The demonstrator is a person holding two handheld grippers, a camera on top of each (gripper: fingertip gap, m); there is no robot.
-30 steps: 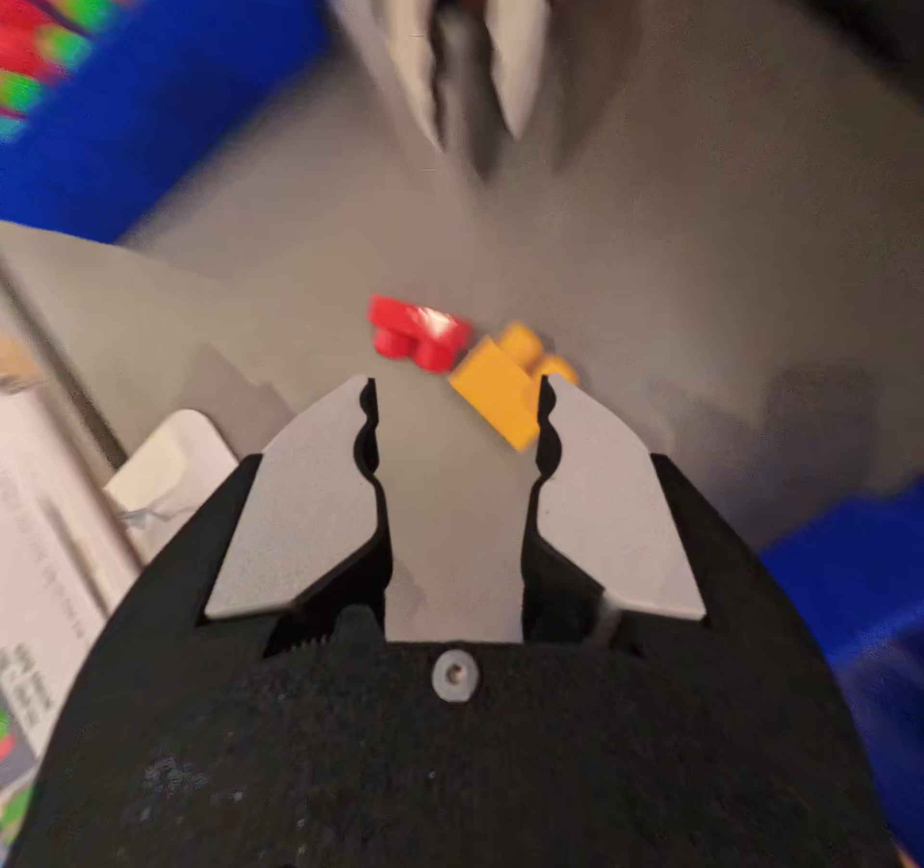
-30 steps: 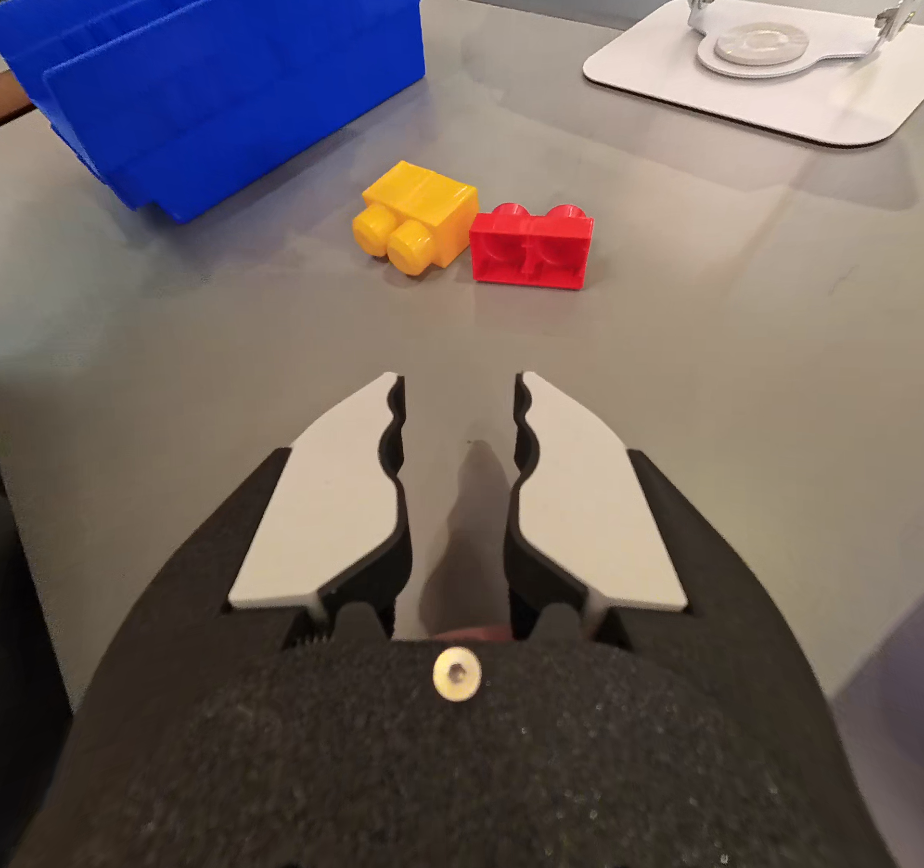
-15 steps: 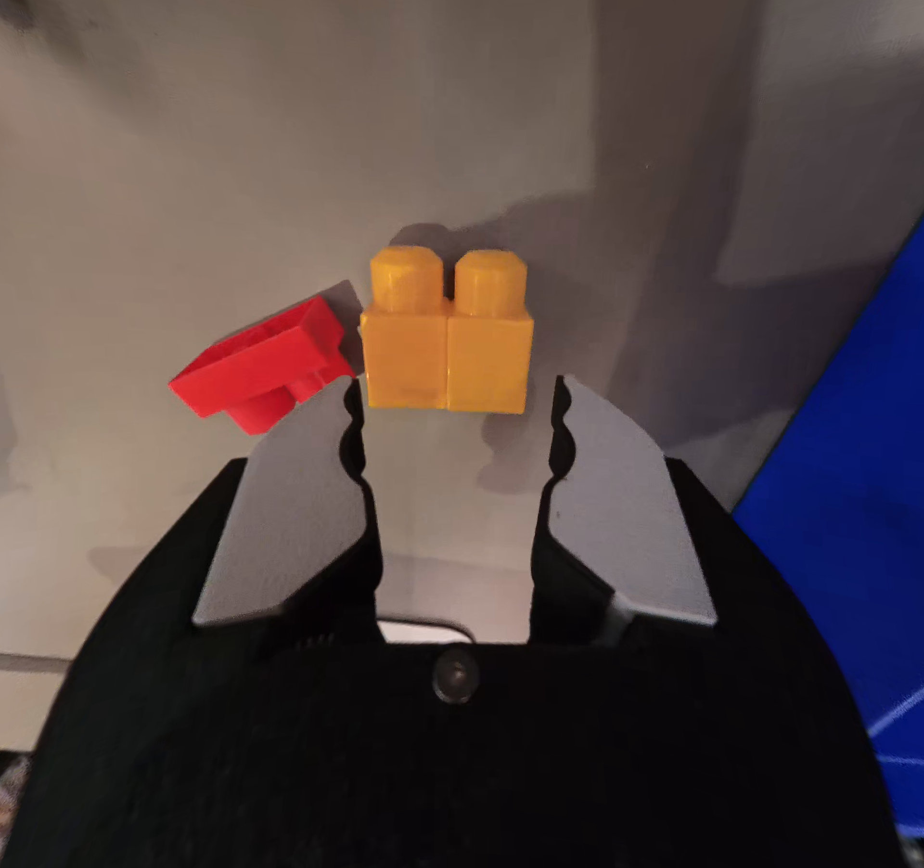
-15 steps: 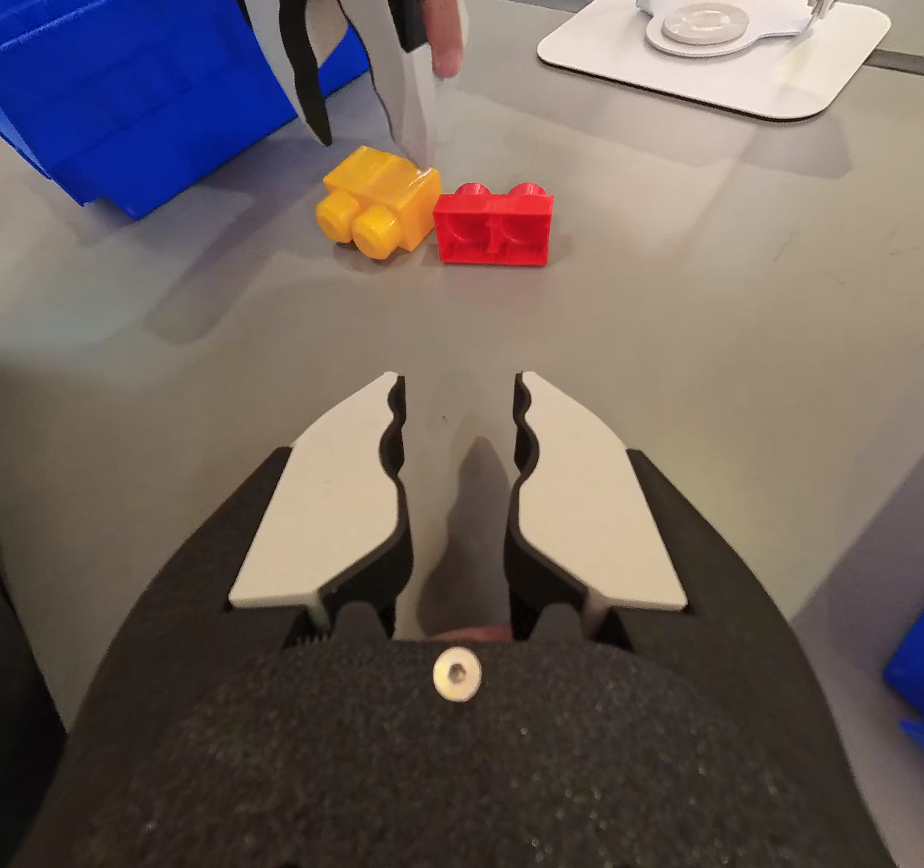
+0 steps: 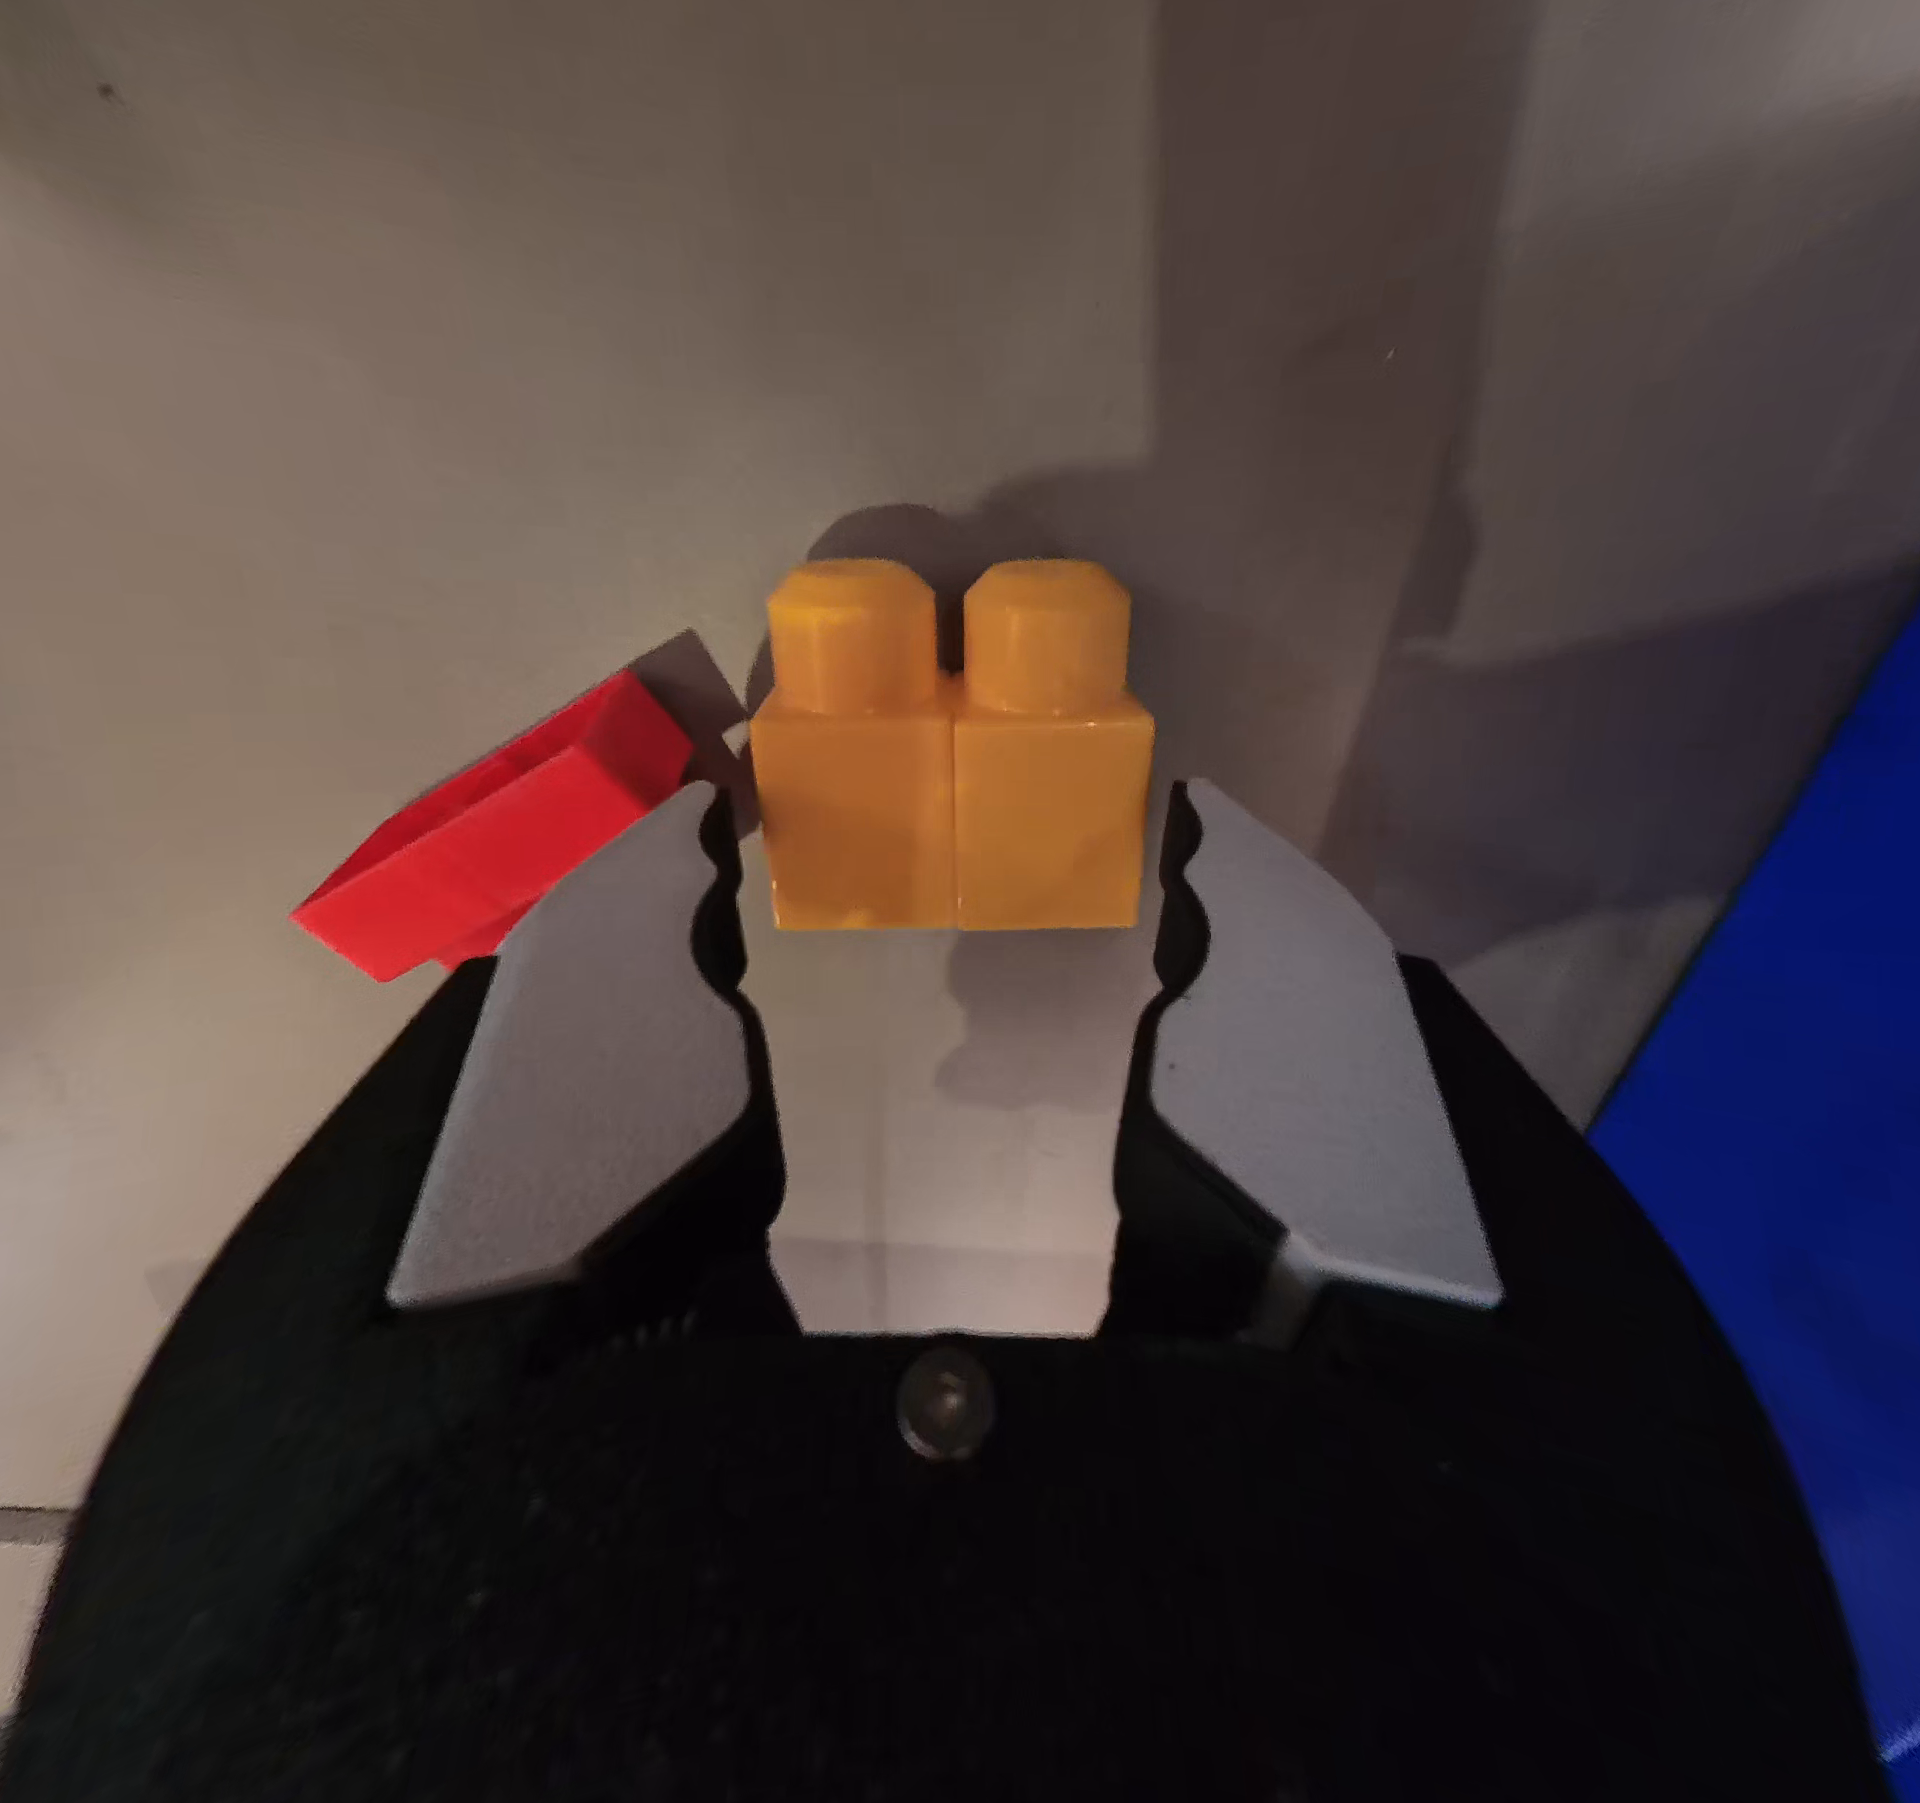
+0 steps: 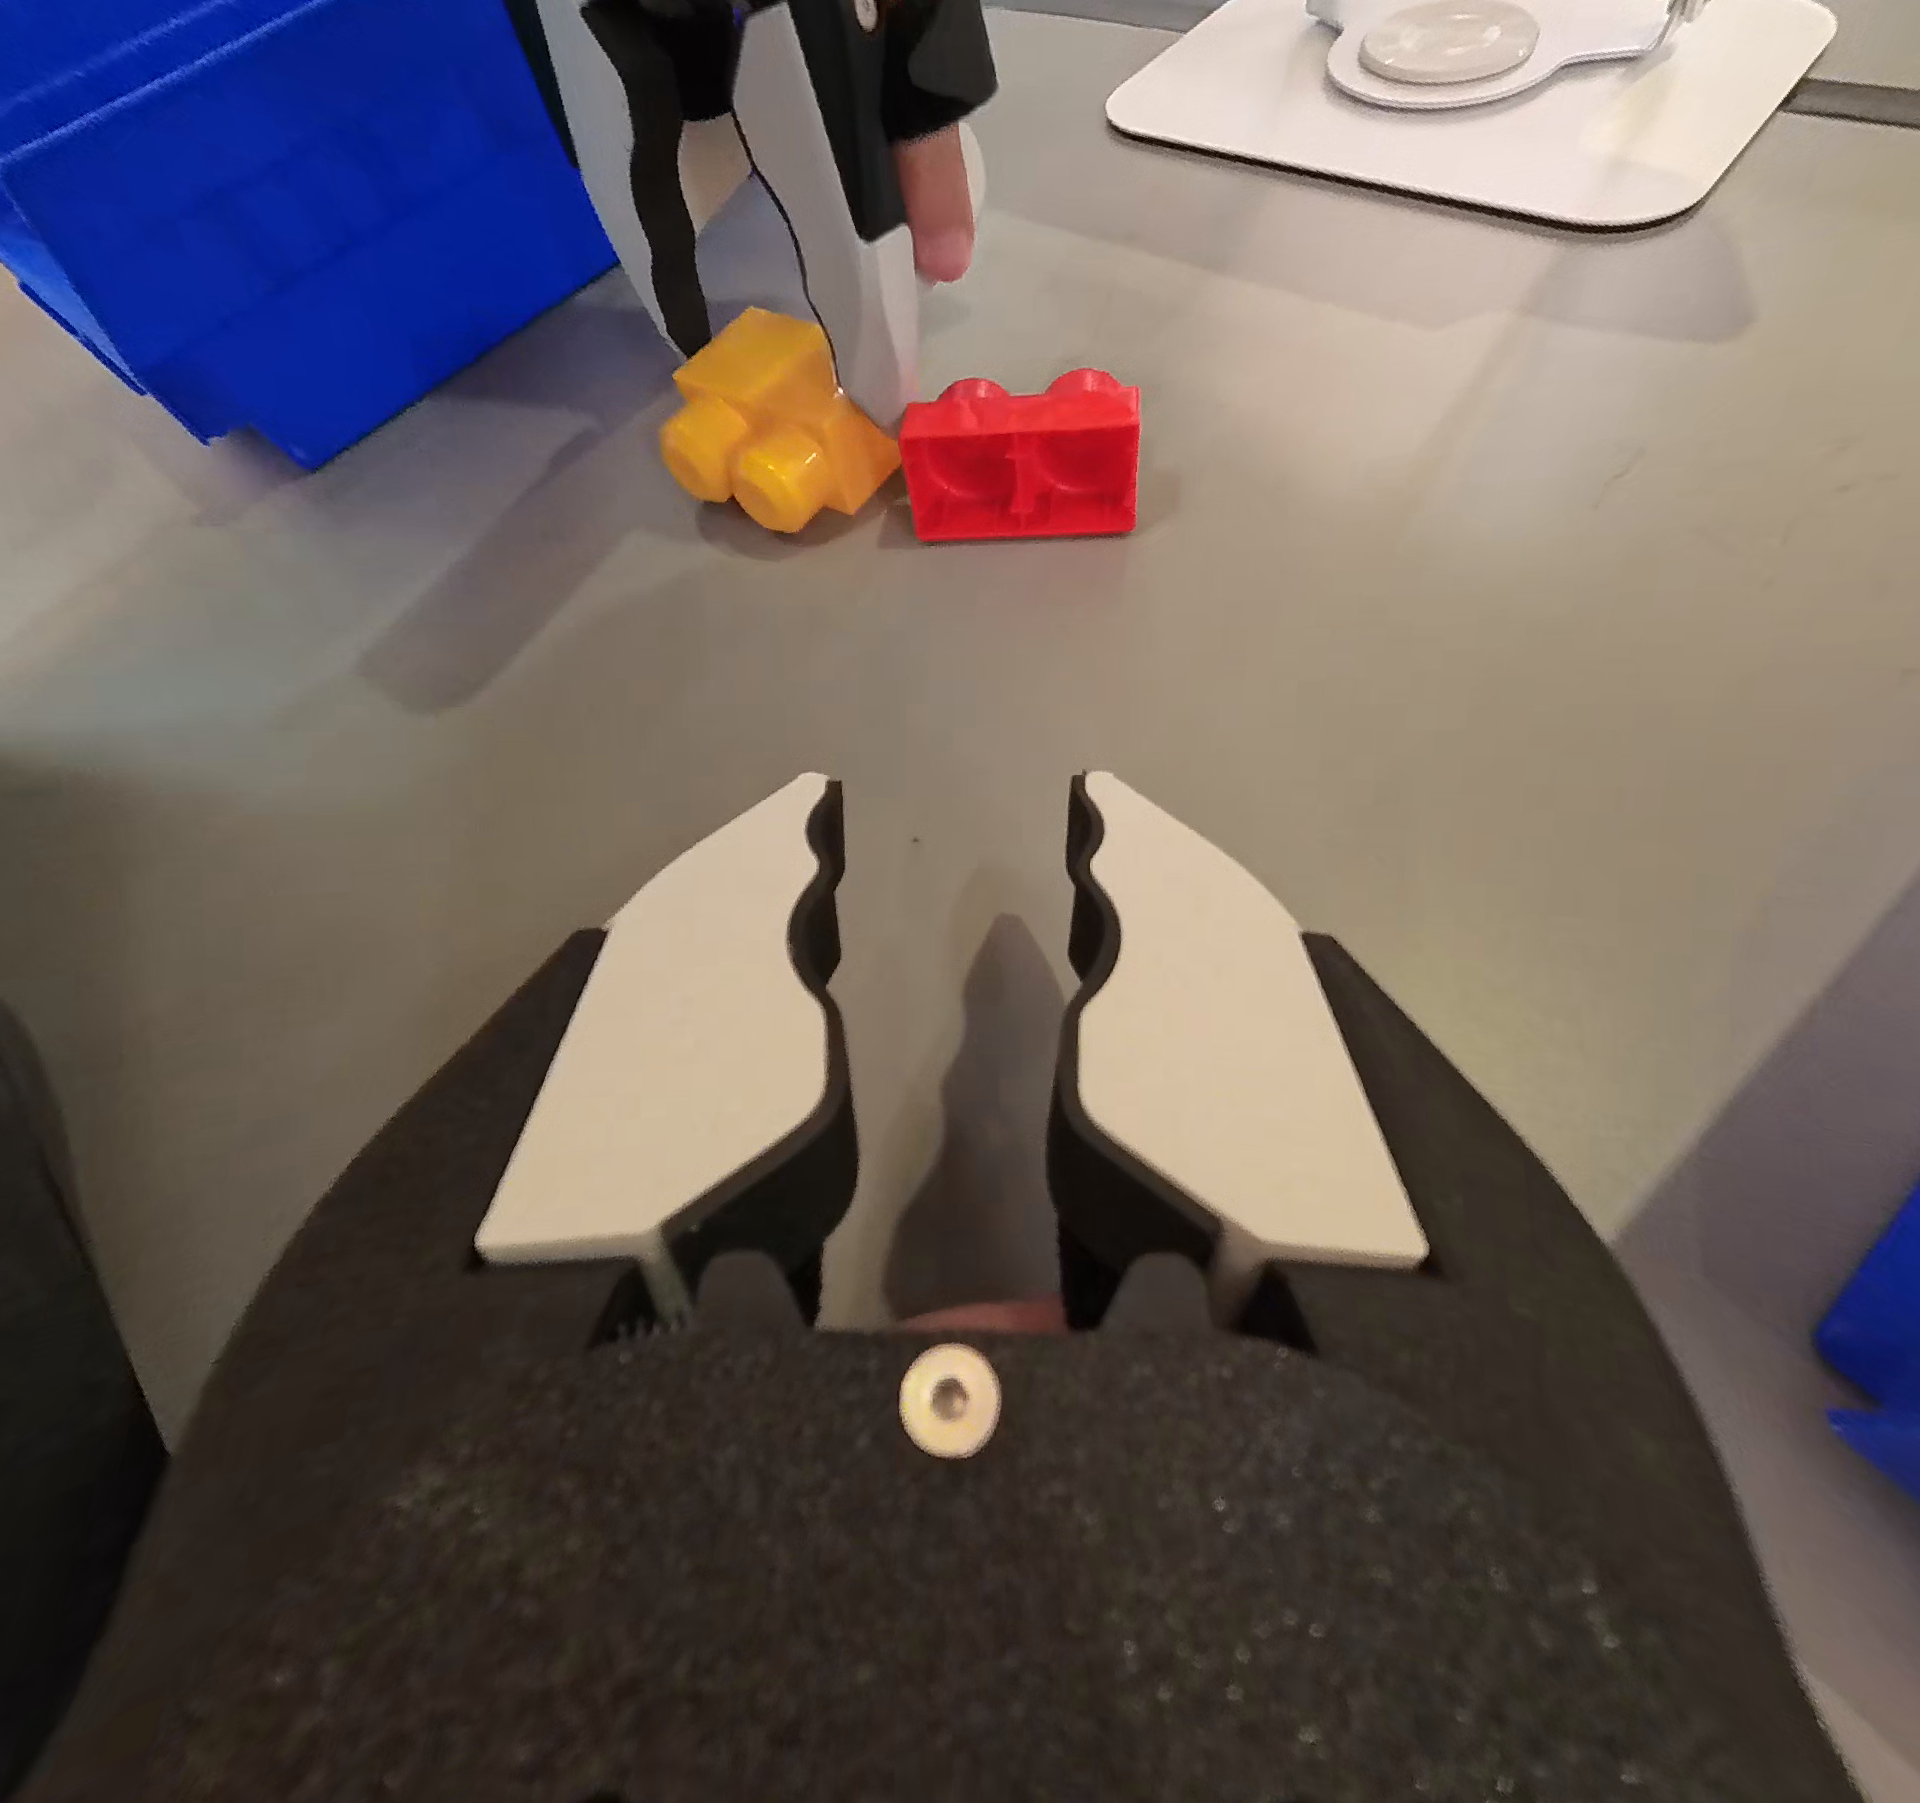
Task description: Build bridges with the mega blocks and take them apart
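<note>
A yellow two-stud block (image 5: pixel 951 808) lies on its side on the grey table, its studs pointing away from my left gripper. A red two-stud block (image 5: pixel 488 849) lies just left of it, also on its side. My left gripper (image 5: pixel 951 797) is open and comes down over the yellow block, one finger on each side, not closed on it. In the right wrist view the left gripper (image 6: pixel 779 340) straddles the yellow block (image 6: pixel 774 423), and the red block (image 6: pixel 1023 460) shows its hollow underside. My right gripper (image 6: pixel 951 792) is open and empty, well short of both blocks.
A blue bin (image 6: pixel 270 164) stands at the back left of the right wrist view and shows at the right edge of the left wrist view (image 5: pixel 1787 1078). A white stand base (image 6: pixel 1475 80) sits at the back right. Another blue piece (image 6: pixel 1875 1327) is at the right edge. My right gripper is the nearer one to the blue piece (image 6: pixel 1875 1327): about 15 cm, against 25 cm.
My left gripper swung in from farther off and came down around the yellow block. The right gripper moved a little closer to the blocks. Neither block has moved.
</note>
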